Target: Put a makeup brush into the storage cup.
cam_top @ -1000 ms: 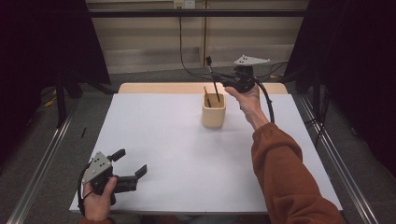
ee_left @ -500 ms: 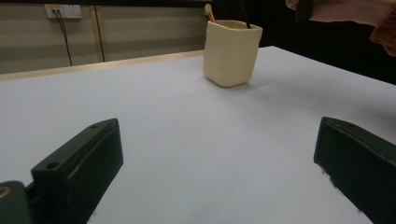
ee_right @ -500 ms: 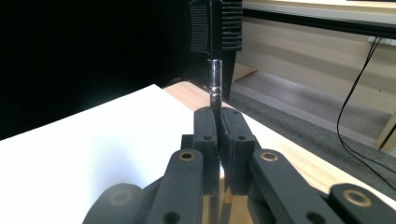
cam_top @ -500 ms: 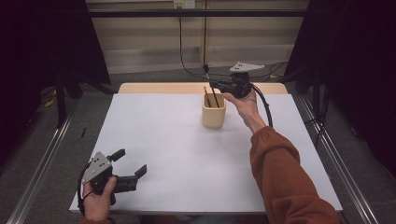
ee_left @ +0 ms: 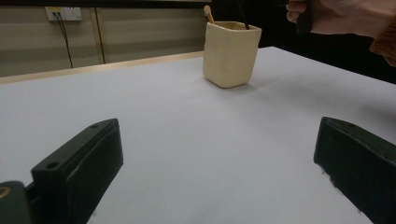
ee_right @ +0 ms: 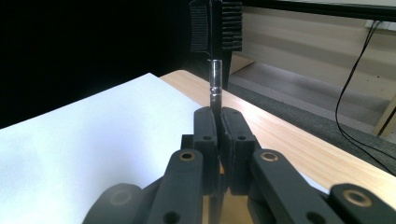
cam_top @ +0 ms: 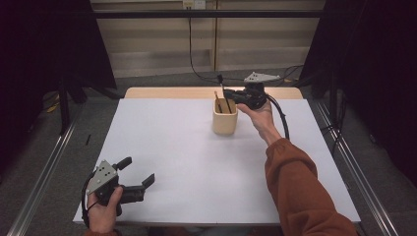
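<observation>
- The right gripper (cam_top: 227,92) hangs over the far side of the table, at about one o'clock from the table's middle, with its jaws pressed together on a thin black-handled brush (ee_right: 215,70).
- From the right gripper view, the brush stands straight up out of the closed jaws: a dark stem, a clear band partway up, and a ribbed black head at the top.
- Seen from the high view, the lower end of the brush reaches down to the mouth of a cream-coloured cup (cam_top: 224,117); I cannot tell how deep it goes.
- The cup stands upright on the white table cover (cam_top: 196,162), at roughly twelve o'clock from the centre, just beside the right gripper.
- A wooden stick (ee_left: 208,13) leans inside the cup, its rounded tip above the rim.
- The left gripper (cam_top: 136,176) rests low at the near corner, about seven o'clock, well apart from the cup.
- Its jaws stand wide apart with nothing between them but bare cover, as the left gripper view shows.
- A strip of wooden tabletop (ee_right: 289,140) runs along the far edge beyond the white cover.
</observation>
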